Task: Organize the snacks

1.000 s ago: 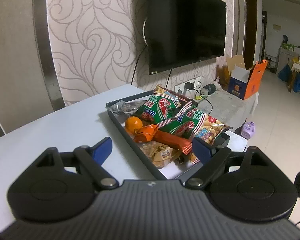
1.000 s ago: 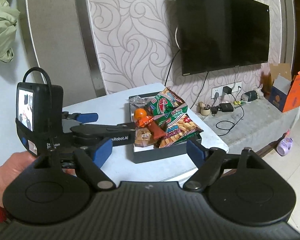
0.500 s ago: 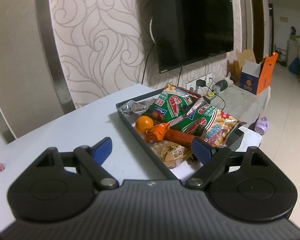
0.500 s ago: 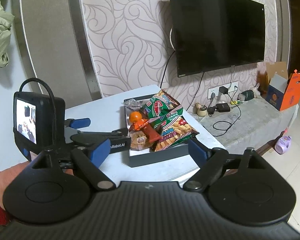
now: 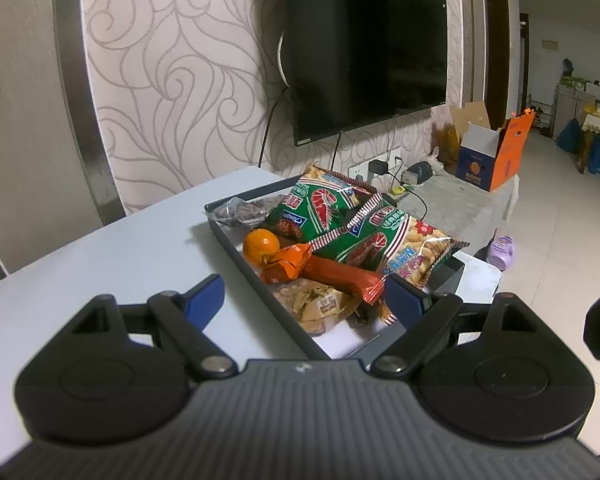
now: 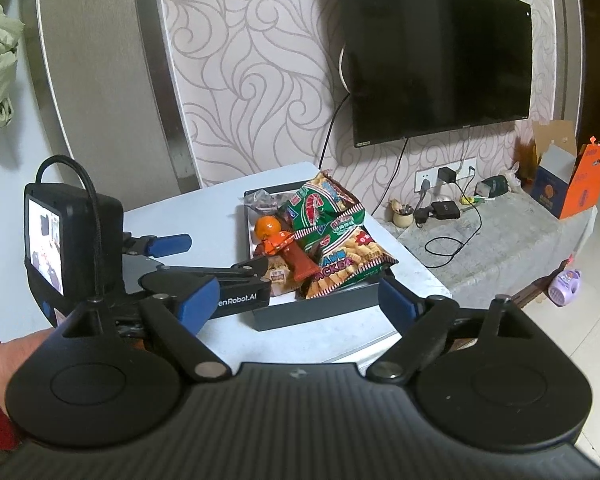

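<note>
Snacks already fill the tray (image 5: 236, 254) at frame centre on the bench (image 5: 120, 264), while the left gripper (image 5: 304, 300) and right gripper (image 6: 296, 300) gape empty.

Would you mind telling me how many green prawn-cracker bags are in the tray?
2. One bag leans at the far end of the tray; the other bag lies nearer, overlapping it along the right side. More could be hidden underneath.
</note>
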Tool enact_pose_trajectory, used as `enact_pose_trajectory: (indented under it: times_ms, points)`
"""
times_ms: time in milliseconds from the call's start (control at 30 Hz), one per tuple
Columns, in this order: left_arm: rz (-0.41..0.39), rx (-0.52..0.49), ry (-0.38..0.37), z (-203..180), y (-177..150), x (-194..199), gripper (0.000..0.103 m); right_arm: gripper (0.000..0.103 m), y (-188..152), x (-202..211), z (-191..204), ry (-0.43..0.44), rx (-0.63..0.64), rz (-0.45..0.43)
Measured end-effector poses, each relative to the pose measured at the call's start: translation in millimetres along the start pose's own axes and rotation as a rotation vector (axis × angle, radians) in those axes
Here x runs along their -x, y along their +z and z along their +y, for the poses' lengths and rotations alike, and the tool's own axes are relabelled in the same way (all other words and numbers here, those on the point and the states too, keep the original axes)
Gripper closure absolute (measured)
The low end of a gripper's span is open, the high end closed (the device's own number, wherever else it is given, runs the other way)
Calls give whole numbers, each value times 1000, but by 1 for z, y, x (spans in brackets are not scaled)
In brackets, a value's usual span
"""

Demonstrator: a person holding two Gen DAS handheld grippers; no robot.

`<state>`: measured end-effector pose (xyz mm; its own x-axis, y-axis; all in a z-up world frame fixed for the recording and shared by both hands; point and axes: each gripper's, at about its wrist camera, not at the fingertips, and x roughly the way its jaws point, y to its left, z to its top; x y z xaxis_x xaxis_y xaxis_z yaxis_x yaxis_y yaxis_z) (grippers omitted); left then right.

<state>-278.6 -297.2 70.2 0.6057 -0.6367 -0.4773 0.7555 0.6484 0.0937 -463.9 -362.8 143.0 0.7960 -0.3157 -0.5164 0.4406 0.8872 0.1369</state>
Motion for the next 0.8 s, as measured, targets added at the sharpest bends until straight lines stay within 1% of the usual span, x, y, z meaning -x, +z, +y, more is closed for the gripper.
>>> enact_pose_trajectory:
  times_ms: [233, 433, 500, 567, 733, 800]
  points:
    - [11, 3, -22, -5, -9, 4, 15, 13, -6, -3, -4, -10, -14, 14]
    - [21, -5, -38, -10, -15, 7, 15, 13, -17, 2, -2, -53, -25, -25]
    - [21, -13, -27, -12, -16, 8, 15, 13, -23, 0, -2, -59, -23, -13]
    - [23, -16, -38, -13, -18, 10, 15, 11, -29, -2, -6, -77, -29, -1]
    - [25, -32, -42, -18, -22, 15, 15, 11, -45, -4, -17, -88, -45, 56]
    - [28, -32, -46, -20, -24, 17, 15, 11, -50, -3, -22, -101, -52, 67]
